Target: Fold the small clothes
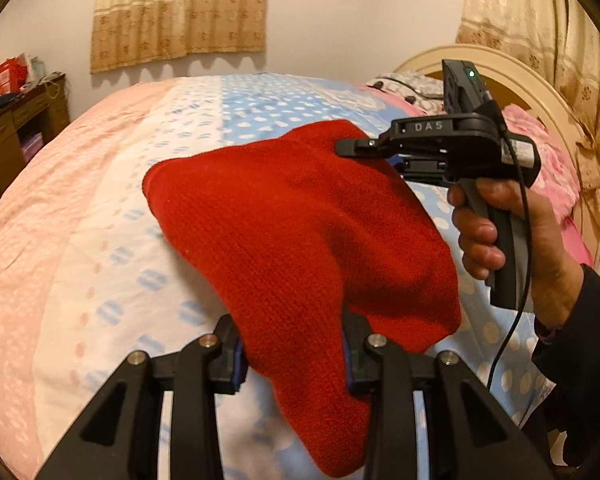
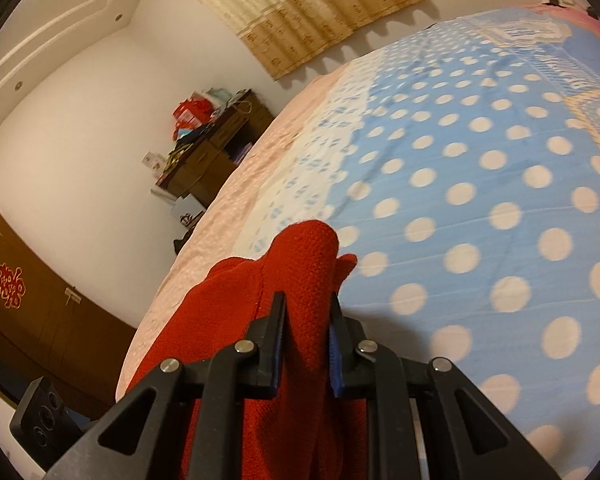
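Note:
A red knitted garment (image 1: 292, 232) hangs stretched in the air above the bed, held at two ends. My left gripper (image 1: 294, 344) is shut on its near end, the cloth bunched between the jaws and hanging below them. My right gripper (image 1: 344, 146) shows in the left wrist view at the garment's far right corner, held by a hand, its fingers closed on the cloth. In the right wrist view the right gripper (image 2: 306, 312) pinches a fold of the red garment (image 2: 300, 280), which sticks out past the fingertips.
The bed's quilt (image 1: 100, 208) is pink, white and blue with white dots (image 2: 480, 200). A cream headboard (image 1: 540, 92) and pink pillows are at the right. A dark wooden desk (image 1: 16, 128) with clutter stands by the wall. Curtains hang behind.

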Available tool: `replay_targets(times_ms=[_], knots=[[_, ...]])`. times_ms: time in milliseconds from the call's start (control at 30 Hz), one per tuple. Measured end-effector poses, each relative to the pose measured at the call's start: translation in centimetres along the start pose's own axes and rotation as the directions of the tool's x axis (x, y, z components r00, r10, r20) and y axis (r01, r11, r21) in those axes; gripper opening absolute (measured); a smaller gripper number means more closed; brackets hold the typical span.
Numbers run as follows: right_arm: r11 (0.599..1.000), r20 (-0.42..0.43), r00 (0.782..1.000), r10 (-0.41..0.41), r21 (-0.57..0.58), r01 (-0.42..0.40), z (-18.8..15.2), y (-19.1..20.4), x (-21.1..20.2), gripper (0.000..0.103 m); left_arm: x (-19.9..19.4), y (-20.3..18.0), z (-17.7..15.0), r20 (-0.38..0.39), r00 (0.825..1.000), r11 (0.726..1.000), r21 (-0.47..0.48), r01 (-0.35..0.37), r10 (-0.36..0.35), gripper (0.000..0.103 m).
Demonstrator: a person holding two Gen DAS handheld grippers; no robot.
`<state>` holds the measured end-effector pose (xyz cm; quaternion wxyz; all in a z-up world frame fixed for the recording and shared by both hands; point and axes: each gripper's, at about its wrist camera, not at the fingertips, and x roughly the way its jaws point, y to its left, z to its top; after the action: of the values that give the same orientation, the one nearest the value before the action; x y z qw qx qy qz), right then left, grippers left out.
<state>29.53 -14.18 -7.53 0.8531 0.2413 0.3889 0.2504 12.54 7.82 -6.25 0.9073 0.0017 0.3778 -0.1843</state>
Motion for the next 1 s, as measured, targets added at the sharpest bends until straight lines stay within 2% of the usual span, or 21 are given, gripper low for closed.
replay_targets(times_ms=[567,1000], knots=[[0.996,-0.079,0.995,0.067,-0.061,-0.072,-1.7,6.7,5.5,0.018,-3.0,4.1,-3.3,0.034,0.998,0.994,-0.096,-0.056,0.060,0.036],[0.996,-0.140,0.988,0.070,-0.051,-0.078,-3.3,7.6,8.9,0.017,-2.8,6.3,-5.2,-0.001,0.998,0.989,-0.130,-0.069,0.070,0.036]])
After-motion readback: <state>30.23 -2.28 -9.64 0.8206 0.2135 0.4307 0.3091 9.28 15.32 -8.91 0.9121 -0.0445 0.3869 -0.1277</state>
